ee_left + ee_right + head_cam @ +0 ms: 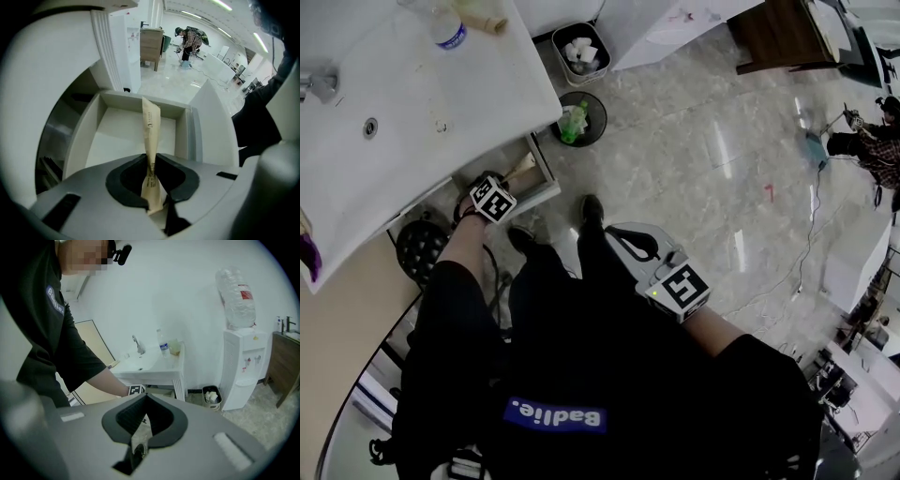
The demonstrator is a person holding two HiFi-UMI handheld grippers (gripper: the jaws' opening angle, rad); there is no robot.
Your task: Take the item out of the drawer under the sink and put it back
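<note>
Head view: my left gripper reaches into the open white drawer under the glossy white sink. The beige paper packet shows there as a slim strip slanting away from the marker cube toward the drawer's outer corner. My right gripper hangs well apart from it, over the marbled, polished stone floor. A clear water bottle with a blue label stands on the sink's rim. A rectangular bin of crumpled white paper and a round black bin holding a green bottle sit beside the sink. My black shirt carries a blue patch with white lettering.

Left gripper view: the left gripper has its jaws clenched on the packet, pinching its near end into a crease. Its long axis runs straight out along the jaws, with the flat, squared free end pointing into the drawer. I cannot tell whether it touches the bottom. Dark print runs lengthwise, too small to read.

Right gripper view: the right gripper has its jaws drawn together to a thin slit, grasping nothing. Beyond are the sink, the bottle and a white water dispenser topped by a red-labelled jug.
</note>
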